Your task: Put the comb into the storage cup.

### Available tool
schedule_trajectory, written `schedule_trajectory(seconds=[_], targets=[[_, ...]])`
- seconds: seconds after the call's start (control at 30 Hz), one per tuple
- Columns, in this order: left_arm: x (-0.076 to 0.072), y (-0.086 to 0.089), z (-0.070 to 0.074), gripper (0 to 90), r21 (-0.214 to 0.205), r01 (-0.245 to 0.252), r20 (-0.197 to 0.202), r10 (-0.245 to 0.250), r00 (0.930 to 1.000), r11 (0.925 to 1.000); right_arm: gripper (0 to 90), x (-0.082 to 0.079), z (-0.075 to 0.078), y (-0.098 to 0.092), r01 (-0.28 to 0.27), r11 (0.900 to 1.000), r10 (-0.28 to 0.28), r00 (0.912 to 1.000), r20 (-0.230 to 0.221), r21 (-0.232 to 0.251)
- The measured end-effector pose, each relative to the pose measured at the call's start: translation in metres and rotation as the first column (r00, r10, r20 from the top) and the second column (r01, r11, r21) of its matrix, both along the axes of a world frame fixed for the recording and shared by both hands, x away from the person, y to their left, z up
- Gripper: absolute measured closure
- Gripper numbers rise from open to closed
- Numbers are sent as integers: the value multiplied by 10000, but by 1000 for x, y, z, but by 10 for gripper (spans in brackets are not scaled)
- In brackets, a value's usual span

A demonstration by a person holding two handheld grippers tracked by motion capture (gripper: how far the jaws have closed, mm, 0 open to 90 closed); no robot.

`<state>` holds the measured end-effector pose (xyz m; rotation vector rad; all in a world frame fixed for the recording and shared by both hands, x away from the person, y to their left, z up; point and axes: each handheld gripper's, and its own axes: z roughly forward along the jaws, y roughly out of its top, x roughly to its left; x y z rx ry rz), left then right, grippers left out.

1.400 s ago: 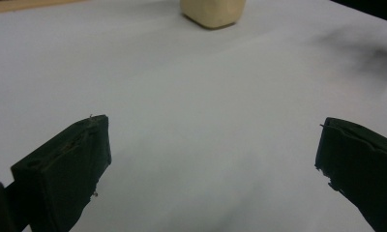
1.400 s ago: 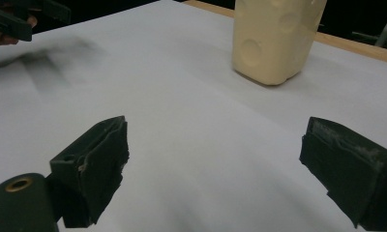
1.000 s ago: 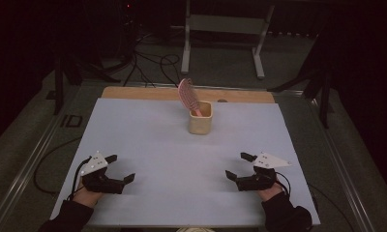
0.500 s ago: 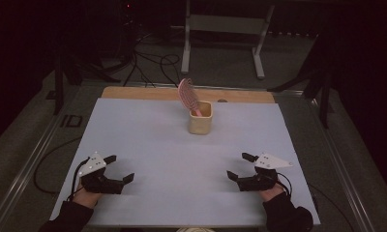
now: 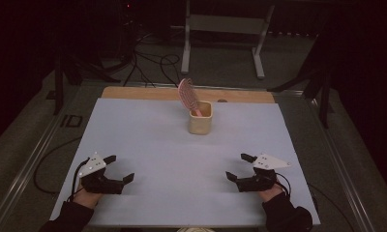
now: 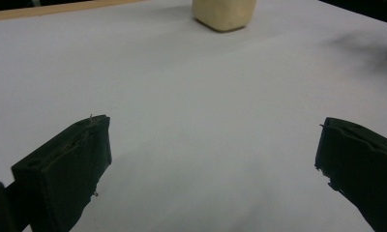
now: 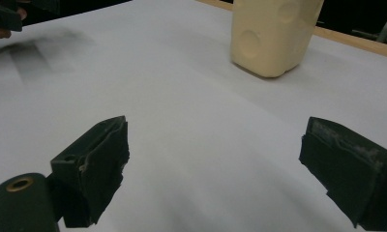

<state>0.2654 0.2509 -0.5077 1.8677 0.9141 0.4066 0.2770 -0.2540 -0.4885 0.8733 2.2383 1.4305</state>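
Both grippers rest low at the near edge of the white table, fingers spread wide and empty, while the cream cup stands well apart at the far middle with a pink brush leaning out of it to the left. Over the last second little has changed: the left gripper and the right gripper have only shifted slightly where they sit, and the cup and brush have not moved, which suggests the work on the cup has yet to start and a reach forward comes first. The high view alone gives the brush's ribbed head and the wooden strip along the table's far side. The right gripper view brings the cup close enough to show round dimples in its wall, with the other hand's gripper dark at top left; the left gripper view catches just the cup's base beyond its open fingers.
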Motion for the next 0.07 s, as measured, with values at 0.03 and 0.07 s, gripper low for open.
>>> schedule_trajectory(seconds=[0.03, 0.07], targets=[[0, 0, 0, 1, -17, 8, -3, -8, 10000, 10000, 94, 0, 0, 0, 10, 10000, -9, 10000, -4, 9], [0, -1, 0, 1, -45, 18, -23, -18, 10000, 10000, 94, 0, 0, 0, 18, 10000, -18, 10000, 2, 16]])
